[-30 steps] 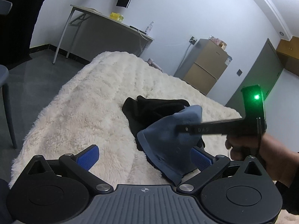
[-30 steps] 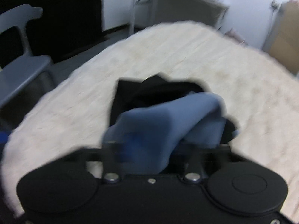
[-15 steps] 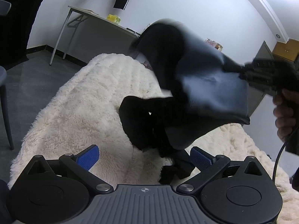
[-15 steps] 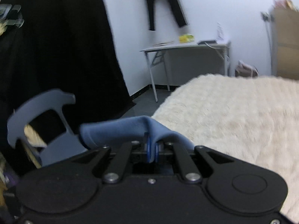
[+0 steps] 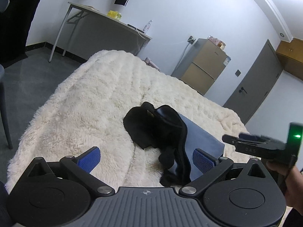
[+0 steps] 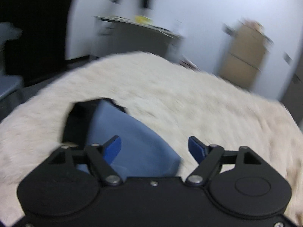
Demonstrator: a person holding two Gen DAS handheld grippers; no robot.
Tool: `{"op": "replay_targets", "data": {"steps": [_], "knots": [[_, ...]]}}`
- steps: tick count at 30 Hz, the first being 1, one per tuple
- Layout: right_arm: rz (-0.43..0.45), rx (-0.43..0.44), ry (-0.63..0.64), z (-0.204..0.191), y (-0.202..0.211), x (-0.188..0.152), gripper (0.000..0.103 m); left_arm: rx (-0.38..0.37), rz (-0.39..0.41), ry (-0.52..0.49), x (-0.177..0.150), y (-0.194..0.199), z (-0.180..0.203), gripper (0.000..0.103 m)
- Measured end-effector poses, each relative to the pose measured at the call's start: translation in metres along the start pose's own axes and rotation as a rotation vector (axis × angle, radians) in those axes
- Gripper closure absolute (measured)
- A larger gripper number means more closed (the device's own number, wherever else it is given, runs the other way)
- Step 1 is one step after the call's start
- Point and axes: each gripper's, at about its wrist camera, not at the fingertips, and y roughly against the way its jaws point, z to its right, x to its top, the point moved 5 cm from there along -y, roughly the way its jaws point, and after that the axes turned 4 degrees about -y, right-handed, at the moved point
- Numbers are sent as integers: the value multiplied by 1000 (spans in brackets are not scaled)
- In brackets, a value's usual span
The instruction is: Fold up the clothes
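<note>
Garment [image 5: 200, 141], blue with a black layer bunched over its left part, lying crumpled on the near half of the shaggy cream bed [image 5: 106, 102]. Left hand-held gripper [image 5: 145, 159] wide open, nothing between the pads, garment just ahead. Right hand-held gripper [image 6: 154, 147] open, jaws just opened, no cloth pinched; blue cloth [image 6: 132, 140] below the left pad. Left view only: right gripper from the side with green light, hand [image 5: 291, 187] on its grip. Right view blurred. Far half of bed bare; floor [image 5: 28, 87] beyond left edge.
</note>
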Motion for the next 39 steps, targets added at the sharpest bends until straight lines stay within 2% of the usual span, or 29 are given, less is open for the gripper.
{"op": "replay_targets", "data": {"steps": [5,8,11,12,13,14,16,19,23,30,33,34,35,36,37,38,39], "knots": [[-74,51,100,-58,-42,10,21,5,17,9,0,4,-2,0],[-111,18,89,-80,-76,9,21,5,18,6,0,5,-1,0],[-157,6,54,-82,-91,0,30,9,14,2,0,3,-1,0],[-175,10,39,-80,-95,-2,52,10,13,2,0,3,-1,0],[-179,18,15,-74,-95,-2,78,11,12,2,0,2,-1,0],[-176,38,-22,-65,-90,0,87,12,15,4,0,3,-1,0],[-161,70,-93,-45,-79,2,93,6,24,10,1,5,-2,0],[-110,54,-138,-3,-54,10,95,3,24,12,1,5,-2,0],[-44,-41,-200,72,-25,21,95,-1,21,14,1,6,-2,0],[-113,-352,-318,247,-22,-18,97,-1,17,40,1,4,-6,0],[-146,-417,-371,281,-34,-38,96,6,9,37,0,2,-6,0],[-161,-442,-389,294,-40,-47,92,11,4,32,0,0,-5,0],[-214,-472,-382,301,-51,-64,89,15,0,29,0,-1,-4,0],[-253,-489,-367,303,-58,-75,83,19,-4,25,-1,-3,-4,0],[-263,-523,-346,297,-58,-84,82,20,-6,23,-1,-3,-4,0],[-231,-555,-328,287,-52,-90,82,28,-16,14,-2,-6,-3,0],[-152,-536,-327,275,-41,-89,77,33,-24,8,-2,-8,-2,0]]}}
